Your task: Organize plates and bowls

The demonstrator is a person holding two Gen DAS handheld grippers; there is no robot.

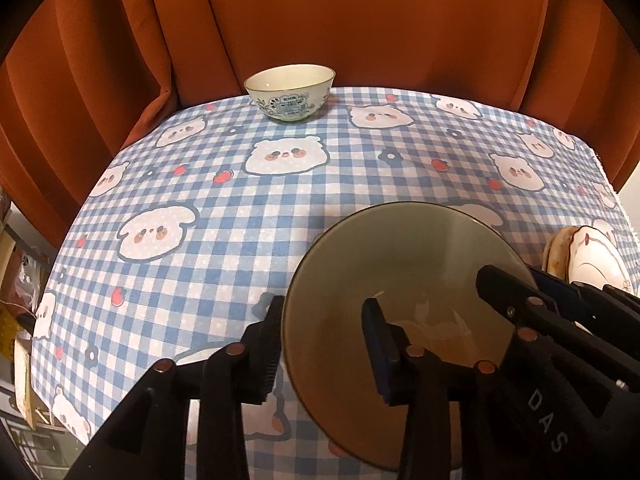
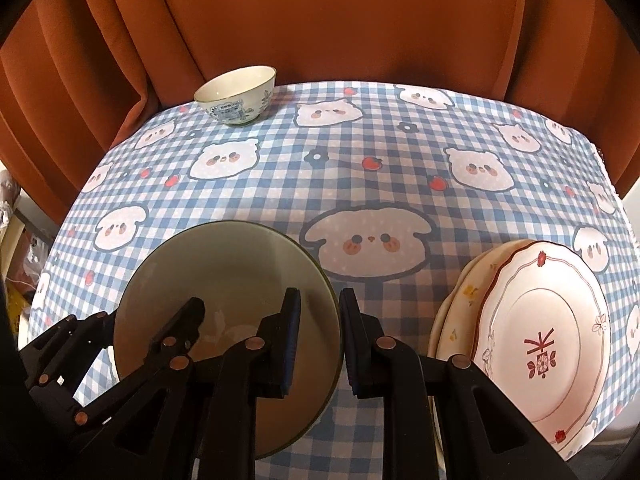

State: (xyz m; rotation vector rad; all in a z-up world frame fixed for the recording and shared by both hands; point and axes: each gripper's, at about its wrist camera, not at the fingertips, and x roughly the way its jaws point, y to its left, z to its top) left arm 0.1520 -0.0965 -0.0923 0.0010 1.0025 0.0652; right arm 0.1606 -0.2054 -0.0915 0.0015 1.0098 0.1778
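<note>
A wide olive-green bowl sits on the checked tablecloth near the front edge. My left gripper is open and straddles its left rim, one finger outside and one inside. My right gripper is open and straddles its right rim in the same way; the bowl shows there too. A small white bowl with blue print stands upright at the far edge, also in the right wrist view. A stack of plates with a red-patterned plate on top lies right of the green bowl.
The table carries a blue-and-white checked cloth with bear faces. An orange curtain hangs close behind the far edge. Clutter shows past the table's left edge.
</note>
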